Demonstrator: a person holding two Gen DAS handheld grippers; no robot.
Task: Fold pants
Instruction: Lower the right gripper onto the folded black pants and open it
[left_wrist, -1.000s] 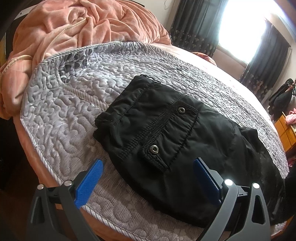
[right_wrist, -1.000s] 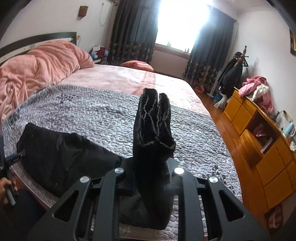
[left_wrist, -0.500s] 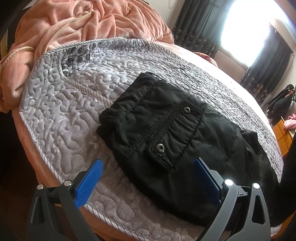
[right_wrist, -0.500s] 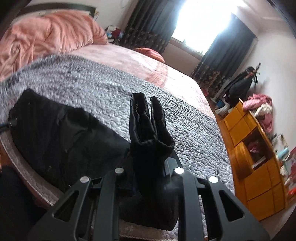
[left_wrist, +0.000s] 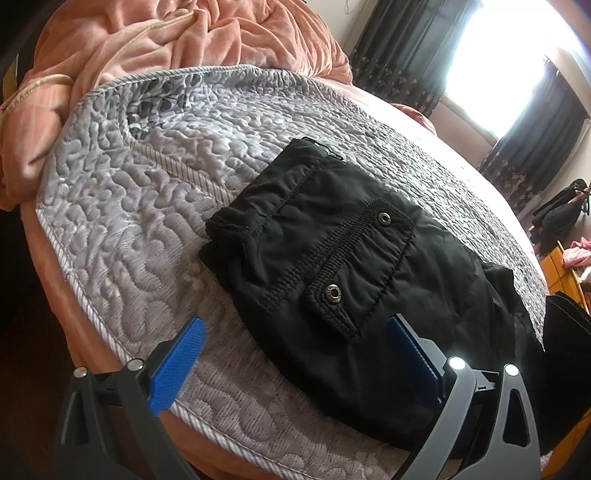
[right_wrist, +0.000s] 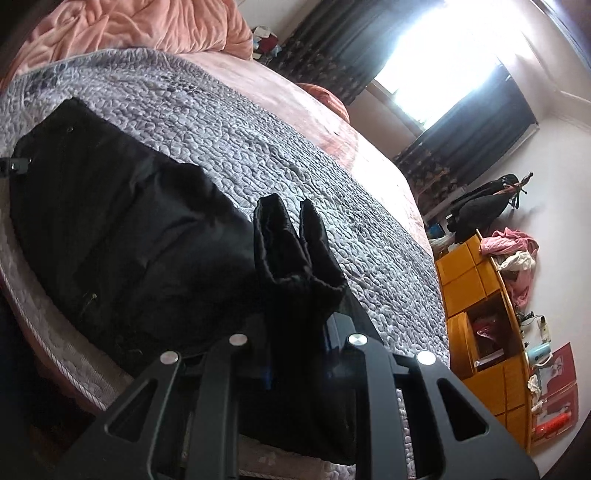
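Left wrist view: filling most of the frame, a bed (left_wrist: 44, 229) under a grey quilt (left_wrist: 155, 192); heaped at upper left, a pink blanket (left_wrist: 147, 40). At centre and lower right, flat on the quilt, black pants (left_wrist: 332, 266), waistband end toward centre left, two snaps on a pocket flap. Along the bottom edge, the left gripper (left_wrist: 291, 350), blue pads spread wide, gripping nothing, left pad above quilt, right pad against the pants' near edge. At upper right, a bright window (left_wrist: 517, 55) between dark curtains.

Right wrist view: across the left half, the same pants (right_wrist: 122, 229) on the quilt (right_wrist: 295, 158). At bottom centre, the right gripper (right_wrist: 295, 347), jaws closed tight on the bunched leg ends, two cuffs sticking up beyond the fingers. At right edge, orange cabinets (right_wrist: 480, 302).
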